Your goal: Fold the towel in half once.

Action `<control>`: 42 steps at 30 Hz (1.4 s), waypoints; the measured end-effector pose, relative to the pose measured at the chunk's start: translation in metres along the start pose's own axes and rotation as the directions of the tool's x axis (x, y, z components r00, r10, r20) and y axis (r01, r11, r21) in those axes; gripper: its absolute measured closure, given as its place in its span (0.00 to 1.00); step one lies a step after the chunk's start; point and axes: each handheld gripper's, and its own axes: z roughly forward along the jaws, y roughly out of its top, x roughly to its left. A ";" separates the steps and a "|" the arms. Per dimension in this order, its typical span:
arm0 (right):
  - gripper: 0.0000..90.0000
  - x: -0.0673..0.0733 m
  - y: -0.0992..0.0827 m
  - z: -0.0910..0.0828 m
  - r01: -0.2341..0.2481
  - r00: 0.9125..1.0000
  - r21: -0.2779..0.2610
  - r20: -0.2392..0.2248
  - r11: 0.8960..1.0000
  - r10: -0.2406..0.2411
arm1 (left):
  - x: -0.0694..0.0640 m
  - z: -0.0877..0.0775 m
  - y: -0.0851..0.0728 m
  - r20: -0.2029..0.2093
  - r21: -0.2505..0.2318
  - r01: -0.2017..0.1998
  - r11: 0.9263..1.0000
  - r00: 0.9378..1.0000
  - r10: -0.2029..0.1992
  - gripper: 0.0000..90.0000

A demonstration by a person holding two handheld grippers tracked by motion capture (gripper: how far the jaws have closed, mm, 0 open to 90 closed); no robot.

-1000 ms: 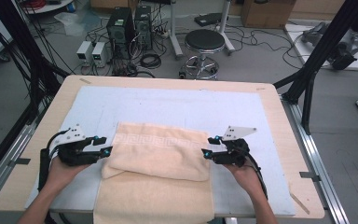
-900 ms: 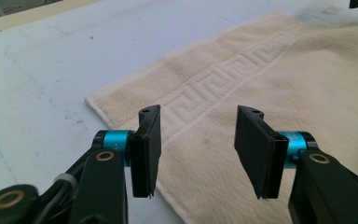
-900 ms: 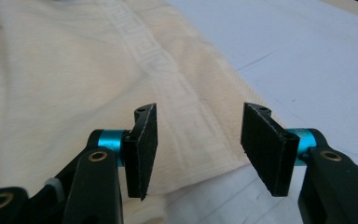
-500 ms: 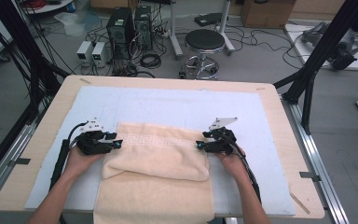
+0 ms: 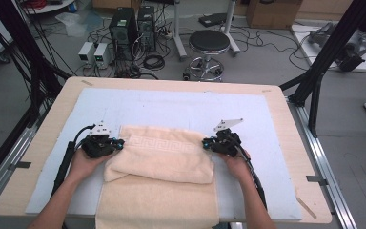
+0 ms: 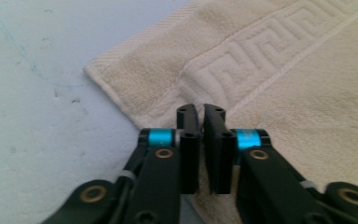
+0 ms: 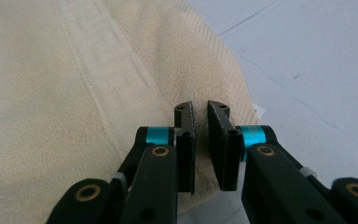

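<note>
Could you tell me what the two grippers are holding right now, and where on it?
The towel: the left gripper pinches its left edge, the right gripper its right edge.

I see one cream towel (image 5: 159, 176), terry cloth, with a raised Greek-key band (image 6: 242, 60) running near its far edge. It's folded over on itself: the upper layer lies flat across the middle of the table, the lower layer runs toward me and hangs off the near edge. The fold's far-left corner (image 6: 95, 72) lies flat and a bit skewed. The right edge (image 7: 223, 60) has a plain woven hem. The fabric looks soft and slightly rumpled along the near fold line.
</note>
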 end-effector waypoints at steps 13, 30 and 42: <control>0.94 0.014 0.010 -0.031 0.037 0.998 -0.095 -0.055 0.995 -0.042 | -0.003 -0.032 0.008 0.048 -0.112 0.026 0.993 0.999 -0.020 0.96; 0.94 0.096 -0.001 -0.105 0.208 0.966 -0.232 -0.104 0.950 -0.237 | -0.067 -0.113 -0.025 0.109 -0.221 -0.107 0.969 0.985 0.134 0.96; 0.72 0.150 -0.036 -0.131 0.259 0.929 -0.237 -0.204 0.936 -0.309 | -0.103 -0.149 -0.060 0.225 -0.216 -0.151 0.964 0.954 0.200 0.71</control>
